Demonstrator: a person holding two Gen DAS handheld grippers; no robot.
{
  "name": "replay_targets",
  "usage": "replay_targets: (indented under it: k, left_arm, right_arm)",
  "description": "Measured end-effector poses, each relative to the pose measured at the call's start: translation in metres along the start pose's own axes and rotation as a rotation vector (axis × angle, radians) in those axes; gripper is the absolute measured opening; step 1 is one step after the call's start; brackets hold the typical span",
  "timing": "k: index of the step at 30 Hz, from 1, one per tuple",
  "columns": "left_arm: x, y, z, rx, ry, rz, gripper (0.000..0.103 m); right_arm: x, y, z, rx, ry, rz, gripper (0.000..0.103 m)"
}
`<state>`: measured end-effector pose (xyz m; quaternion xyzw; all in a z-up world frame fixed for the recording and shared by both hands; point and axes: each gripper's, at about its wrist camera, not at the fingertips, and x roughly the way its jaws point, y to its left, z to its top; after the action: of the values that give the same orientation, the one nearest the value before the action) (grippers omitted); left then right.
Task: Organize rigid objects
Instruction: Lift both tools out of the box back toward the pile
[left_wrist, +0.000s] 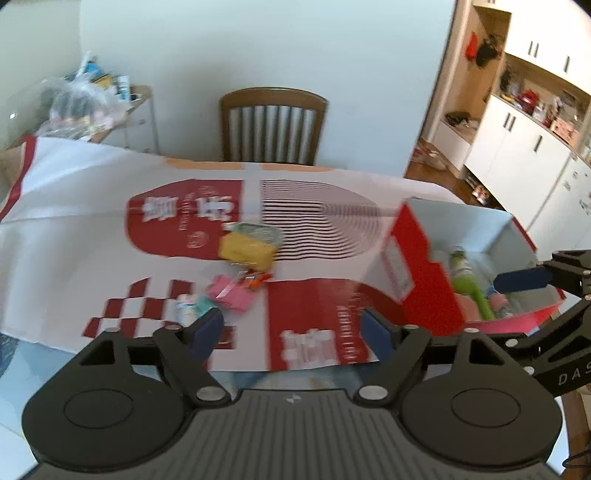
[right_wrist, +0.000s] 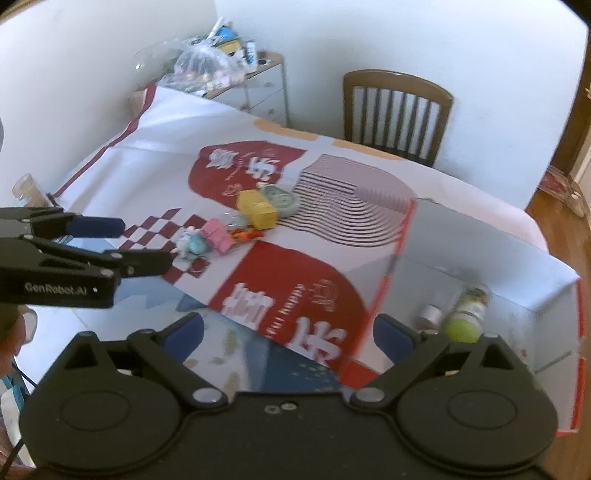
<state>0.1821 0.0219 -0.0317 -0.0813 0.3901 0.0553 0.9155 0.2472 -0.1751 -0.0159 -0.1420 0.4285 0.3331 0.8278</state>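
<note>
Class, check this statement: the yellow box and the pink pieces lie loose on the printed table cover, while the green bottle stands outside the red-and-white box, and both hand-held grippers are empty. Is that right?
One detail is wrong. The green bottle lies inside the red-and-white box, as the right wrist view shows. The yellow box and pink pieces do lie loose on the table cover, and the left hand-held gripper and right hand-held gripper are empty.

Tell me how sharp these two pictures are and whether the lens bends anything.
Left wrist view: motion blur smears the yellow box, the pink items and the red and white box, while the left gripper stays crisp. Right wrist view: milder blur; fisheye curves the table edge and walls.
</note>
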Motion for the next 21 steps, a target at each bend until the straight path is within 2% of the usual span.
replay_targets:
  k: [7,12,17,21]
  left_arm:
    - [0.003,0.062,-0.011,-0.038,-0.015,0.013,0.085]
    - [0.016,0.091,-0.021,-0.02,-0.03,0.037,0.101]
    - [0.041,0.116,-0.027,-0.018,-0.03,0.094,0.101]
    - [0.064,0.131,-0.028,-0.04,-0.003,0.081,0.101]
  right_arm:
    - [0.031,0.046,0.016,-0.02,0.024,0.011,0.099]
    - [0.058,0.067,0.029,-0.022,0.045,-0.003,0.099]
    - [0.087,0.086,0.033,-0.03,0.088,-0.016,0.099]
    - [0.108,0.099,0.035,-0.045,0.126,-0.025,0.099]
